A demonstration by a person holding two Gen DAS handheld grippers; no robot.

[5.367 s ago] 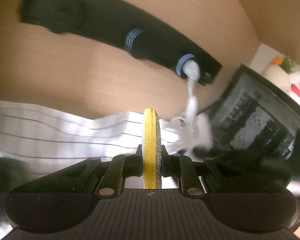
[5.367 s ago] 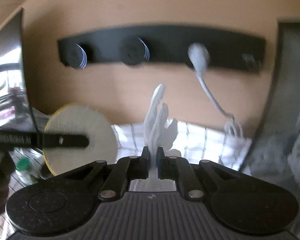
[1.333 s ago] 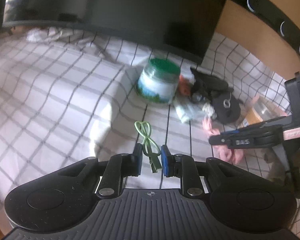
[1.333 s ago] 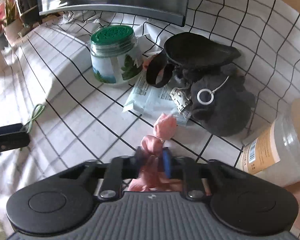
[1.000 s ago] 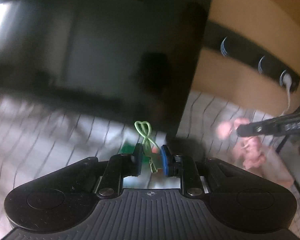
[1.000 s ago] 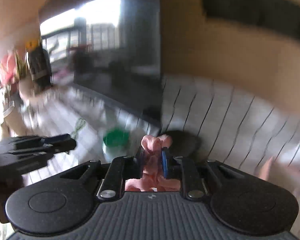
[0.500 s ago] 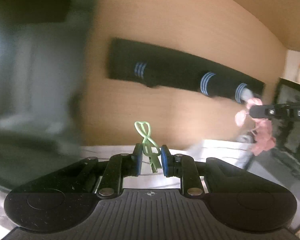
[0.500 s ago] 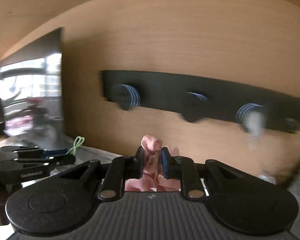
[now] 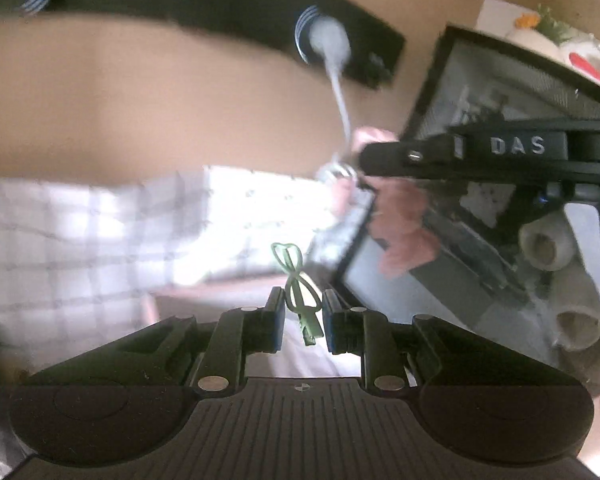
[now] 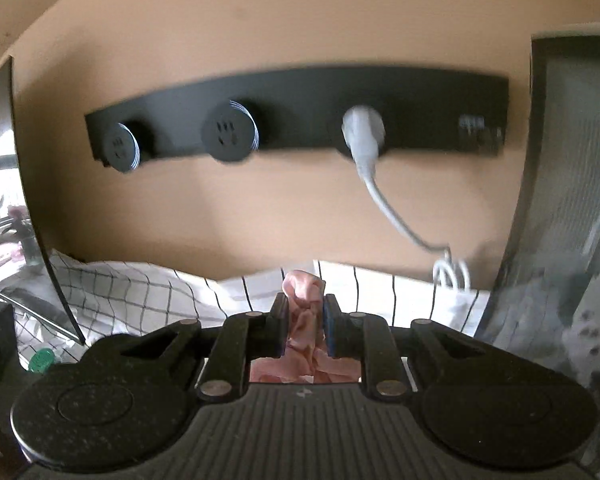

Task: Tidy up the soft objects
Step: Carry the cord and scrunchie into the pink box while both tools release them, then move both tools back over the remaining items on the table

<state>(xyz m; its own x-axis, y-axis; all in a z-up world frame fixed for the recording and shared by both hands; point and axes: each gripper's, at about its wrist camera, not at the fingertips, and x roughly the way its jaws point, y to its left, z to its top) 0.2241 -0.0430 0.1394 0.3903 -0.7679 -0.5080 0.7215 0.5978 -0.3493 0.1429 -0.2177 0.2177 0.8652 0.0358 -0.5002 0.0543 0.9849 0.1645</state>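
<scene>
Fingers (image 9: 277, 322) of left gripper (image 9: 302, 320) clamp a thin green looped tie (image 9: 294, 280), knotted mid-length, above the checked cloth (image 9: 100, 220) | right gripper (image 10: 303, 326) pinches a crumpled pink cloth (image 10: 303, 320), bunched between its pads | black socket strip (image 10: 292, 114) on wall, white plug (image 10: 362, 130) inserted

A tan wooden wall panel (image 10: 292, 20) fills the far side of the scene. Across it runs a black power strip (image 10: 300, 112) with round sockets; a white plug (image 10: 362, 130) sits in the third one, and its white cable (image 10: 396, 216) drops to a coil near the checked white tablecloth (image 10: 140, 288) below. A dark monitor edge (image 10: 32, 200) stands at the left with window light beyond it. At the right stands a black mesh organizer (image 9: 500, 92), with potted plants (image 9: 548, 28) on a white surface behind.
</scene>
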